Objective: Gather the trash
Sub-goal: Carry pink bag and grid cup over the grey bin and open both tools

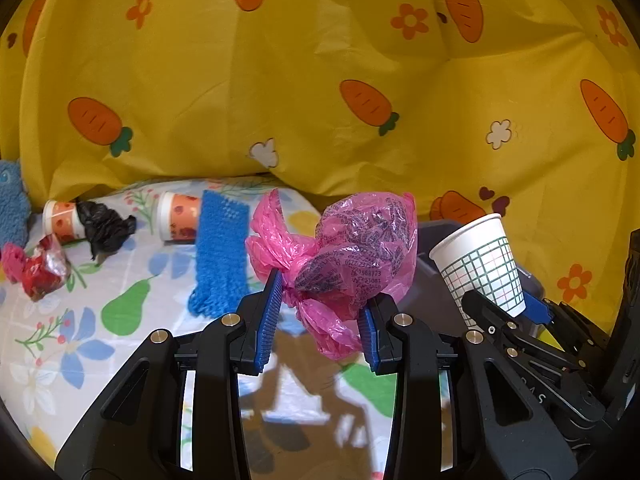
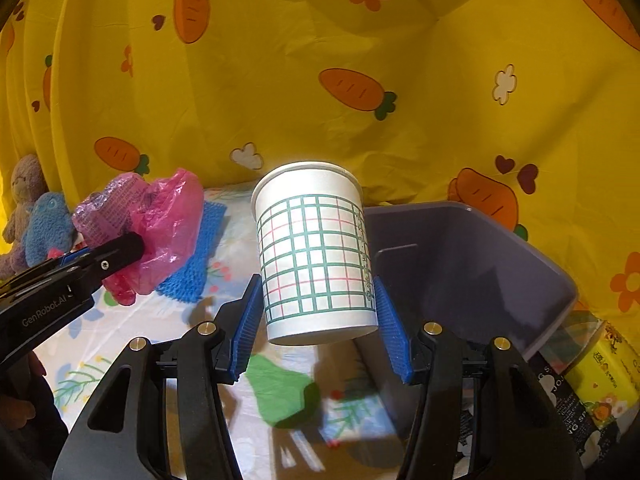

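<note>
My left gripper [image 1: 320,312] is shut on a crumpled pink plastic bag [image 1: 344,256] and holds it above the bed sheet; the bag also shows in the right wrist view [image 2: 156,232]. My right gripper [image 2: 316,312] is shut on a white paper cup with a green grid [image 2: 316,252], held upright beside the grey bin [image 2: 500,264]. The cup also shows in the left wrist view [image 1: 484,264], over the bin [image 1: 436,248]. Two orange paper cups [image 1: 178,218] [image 1: 62,220], a black bag [image 1: 104,226] and red wrappers [image 1: 40,268] lie on the sheet at the far left.
A blue knitted cloth [image 1: 220,252] lies on the floral sheet [image 1: 80,340]. A yellow carrot-print cloth [image 1: 320,80] hangs behind. Plush toys [image 2: 36,220] sit at the far left. Boxes [image 2: 592,384] stand right of the bin.
</note>
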